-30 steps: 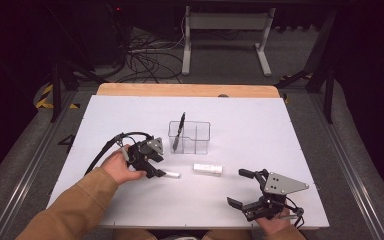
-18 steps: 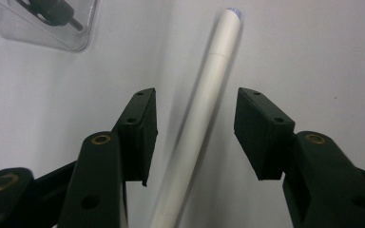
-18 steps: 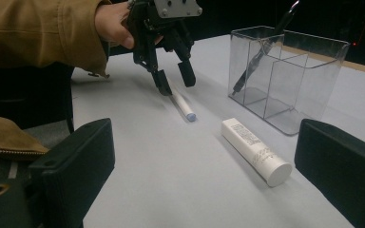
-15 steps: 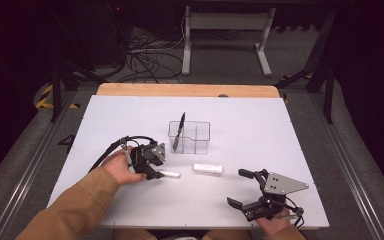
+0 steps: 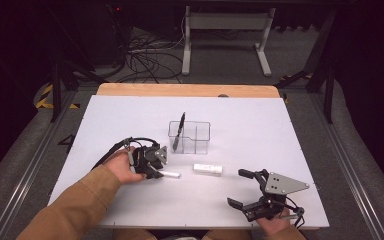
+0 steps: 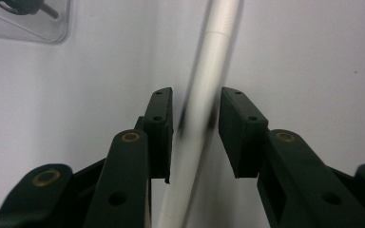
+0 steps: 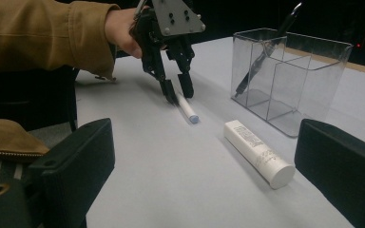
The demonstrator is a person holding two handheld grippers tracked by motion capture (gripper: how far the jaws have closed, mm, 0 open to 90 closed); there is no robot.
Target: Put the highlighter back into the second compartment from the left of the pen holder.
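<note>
Nearest the person, at the front right of the white table point(image 5: 290, 125), the right gripper point(image 5: 241, 188) hovers low with its jaws spread wide and nothing between them. Through its own view the broad black pads sit at either edge, well apart.

Just ahead of it lies the white tube point(image 5: 208, 169), flat on the table, on its side. In the right gripper view, the tube point(image 7: 259, 153) runs diagonally with its flat end toward the camera.

Over to the left, the left gripper point(image 5: 155, 169) points down at the slim white pen point(image 5: 170, 174), held in a hand point(image 5: 122, 167) that comes out of a tan sleeve point(image 5: 75, 205). The jaws have just been closing, and the pen point(image 6: 204, 109) stands between the two pads. A thin gap seems to remain on each side, though the pen is blurred there, so contact is hard to call. The pen's far end lies on the table point(image 7: 188, 110).

Farther back stands the clear divided box point(image 5: 190, 137), with a dark pen point(image 5: 179, 131) leaning upright in its left compartment. It is near the left gripper, not touching.
</note>
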